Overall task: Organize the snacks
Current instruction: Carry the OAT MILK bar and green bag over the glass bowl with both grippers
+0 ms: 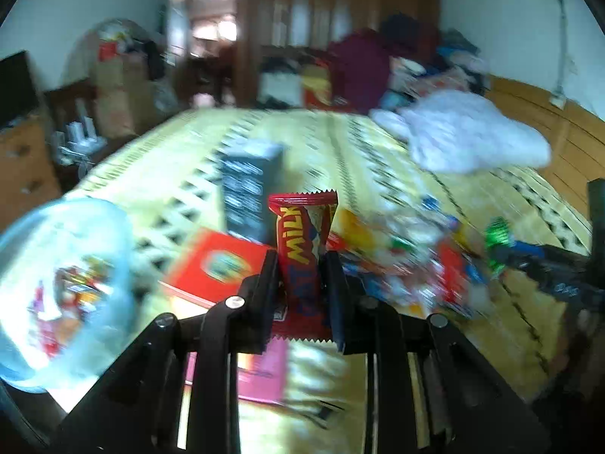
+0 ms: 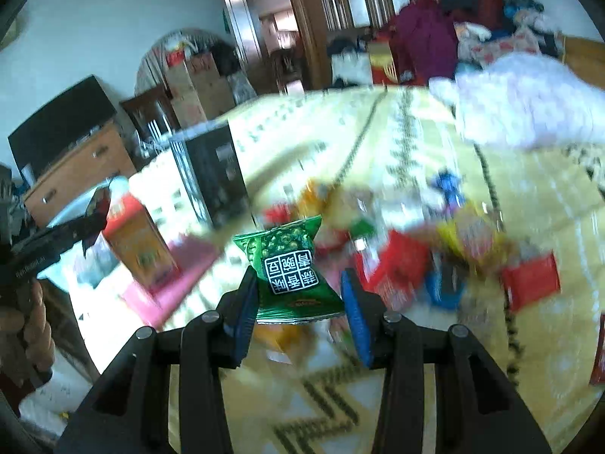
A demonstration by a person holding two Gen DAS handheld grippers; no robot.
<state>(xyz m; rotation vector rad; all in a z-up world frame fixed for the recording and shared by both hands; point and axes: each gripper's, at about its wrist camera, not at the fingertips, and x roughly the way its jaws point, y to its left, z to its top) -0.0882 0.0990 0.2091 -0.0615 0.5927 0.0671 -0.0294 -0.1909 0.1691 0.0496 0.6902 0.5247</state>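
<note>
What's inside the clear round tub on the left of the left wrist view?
The clear tub holds a blurred heap of wrapped snacks, mostly red, orange and white wrappers. Motion blur hides which snacks they are, and anything lower in the heap is covered.

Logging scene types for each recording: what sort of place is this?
Most likely a lived-in bedroom: snacks lie on a bed with a yellow patterned mat, a wooden headboard beside it, a wooden wardrobe and piled clothes behind.
</note>
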